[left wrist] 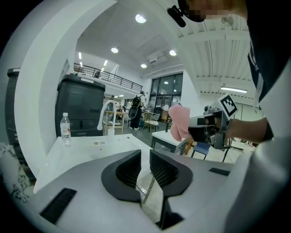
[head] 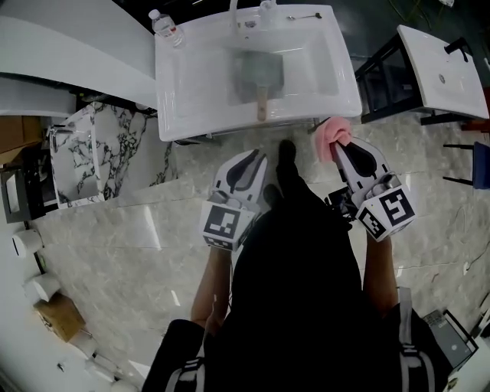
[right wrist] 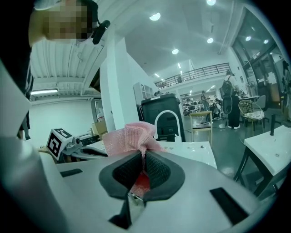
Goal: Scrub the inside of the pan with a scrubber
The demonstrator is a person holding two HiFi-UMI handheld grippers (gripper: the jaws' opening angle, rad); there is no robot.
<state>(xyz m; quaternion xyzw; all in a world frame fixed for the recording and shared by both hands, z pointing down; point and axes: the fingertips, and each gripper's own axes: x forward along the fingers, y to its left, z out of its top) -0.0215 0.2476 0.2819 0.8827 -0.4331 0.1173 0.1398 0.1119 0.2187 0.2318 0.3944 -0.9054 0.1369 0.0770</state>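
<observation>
A grey pan with a wooden handle lies in the basin of the white sink ahead of me. My right gripper is shut on a pink mesh scrubber, held just short of the sink's front right corner. In the right gripper view the scrubber bunches above the right gripper. My left gripper hovers in front of the sink's front edge, jaws nearly together with nothing between them. The left gripper looks over the sink top, with the scrubber off to the right.
A water bottle stands on the sink's back left corner and a faucet rises at the back. A second white sink on a dark frame is to the right. Marble slabs lean at the left; paper rolls lie on the floor.
</observation>
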